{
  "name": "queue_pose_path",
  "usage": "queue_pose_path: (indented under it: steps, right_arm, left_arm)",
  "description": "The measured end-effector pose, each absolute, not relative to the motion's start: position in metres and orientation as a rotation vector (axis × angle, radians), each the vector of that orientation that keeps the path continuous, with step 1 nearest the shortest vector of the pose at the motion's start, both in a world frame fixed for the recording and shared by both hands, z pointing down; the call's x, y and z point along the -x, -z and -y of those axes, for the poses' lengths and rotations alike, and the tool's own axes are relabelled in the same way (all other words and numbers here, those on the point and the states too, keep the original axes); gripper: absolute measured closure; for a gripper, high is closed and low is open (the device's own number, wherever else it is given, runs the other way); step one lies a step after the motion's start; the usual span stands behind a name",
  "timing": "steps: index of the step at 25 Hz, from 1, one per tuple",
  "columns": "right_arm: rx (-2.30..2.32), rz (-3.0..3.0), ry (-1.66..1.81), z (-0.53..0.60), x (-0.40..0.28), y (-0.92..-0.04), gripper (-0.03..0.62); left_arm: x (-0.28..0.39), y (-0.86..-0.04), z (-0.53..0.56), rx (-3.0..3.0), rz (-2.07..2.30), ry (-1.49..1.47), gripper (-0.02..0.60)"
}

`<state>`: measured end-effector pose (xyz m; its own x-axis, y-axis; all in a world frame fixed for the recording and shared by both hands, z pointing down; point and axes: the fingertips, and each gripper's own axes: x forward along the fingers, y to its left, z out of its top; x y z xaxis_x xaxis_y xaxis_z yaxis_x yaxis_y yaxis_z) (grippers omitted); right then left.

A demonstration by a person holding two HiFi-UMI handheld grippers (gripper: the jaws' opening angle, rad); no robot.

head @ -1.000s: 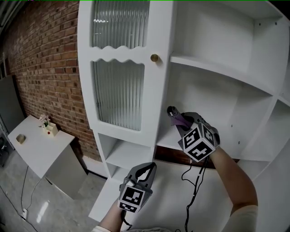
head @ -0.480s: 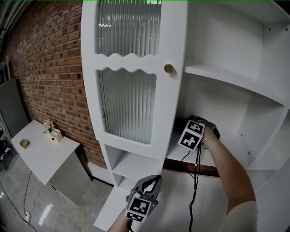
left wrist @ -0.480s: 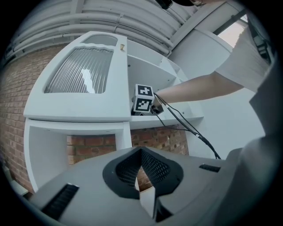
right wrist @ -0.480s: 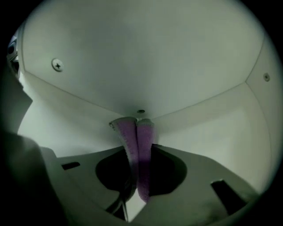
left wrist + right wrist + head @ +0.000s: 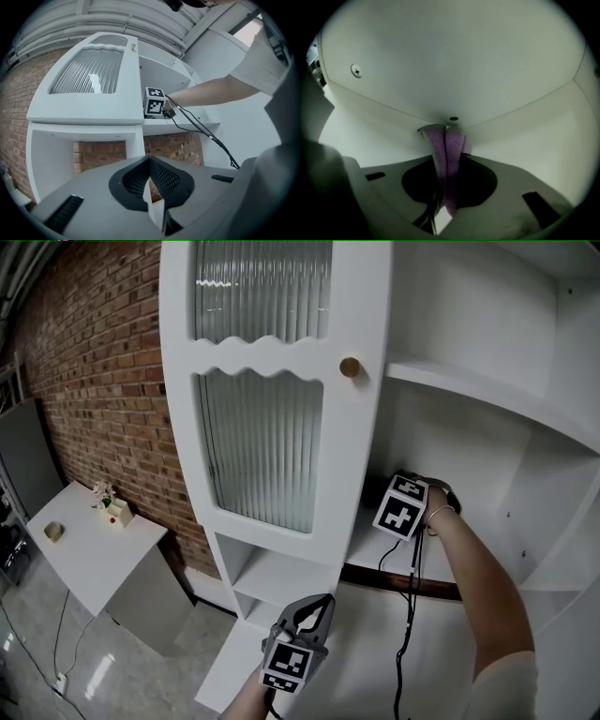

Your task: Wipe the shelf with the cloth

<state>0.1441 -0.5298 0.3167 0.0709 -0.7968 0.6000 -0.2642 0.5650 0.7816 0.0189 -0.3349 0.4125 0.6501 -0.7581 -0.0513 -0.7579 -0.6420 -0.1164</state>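
Mid-wipe, I'd say: right hand-held gripper (image 5: 446, 138) clenches the purple cloth (image 5: 450, 164) at the shelf's (image 5: 367, 545) back corner. Next, drag outward. Left hand-held gripper (image 5: 305, 615) is closed and empty at the bottom of the frame.

The white shelf (image 5: 187, 127) is bearing the folded purple cloth (image 5: 446, 154), whose tip is reaching into the back corner. Off to the left, a small white table (image 5: 94, 559) is standing on the pale floor (image 5: 37, 652), carrying a little flower ornament (image 5: 111, 510) and a small round thing (image 5: 54, 532).

Right gripper (image 5: 405, 508) reaches into the shelf (image 5: 373, 542); left gripper (image 5: 307, 615) hangs low
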Motion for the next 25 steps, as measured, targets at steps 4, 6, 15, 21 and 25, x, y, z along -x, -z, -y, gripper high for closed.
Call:
queue_pose_path:
  steps: [4, 6, 15, 21, 25]
  right_arm:
    - [-0.869, 1.499, 0.498, 0.513, -0.135, -0.319, 0.517]
    - [-0.832, 1.479, 0.502, 0.500, -0.129, -0.321, 0.517]
    - [-0.705, 1.448, 0.503, 0.435, -0.106, -0.325, 0.516]
    - [-0.660, 1.467, 0.523, 0.388, -0.091, -0.326, 0.516]
    - [-0.640, 1.481, 0.541, 0.360, -0.082, -0.325, 0.516]
  left_arm:
    - [-0.022, -0.415, 0.328, 2.739, -1.268, -0.002, 0.566]
    - [-0.024, -0.416, 0.324, 2.737, -1.263, 0.005, 0.566]
    - [-0.039, -0.410, 0.302, 2.745, -1.212, -0.006, 0.566]
    - [-0.040, -0.417, 0.281, 2.773, -1.194, 0.024, 0.566]
    - [-0.038, -0.423, 0.270, 2.783, -1.198, 0.044, 0.566]
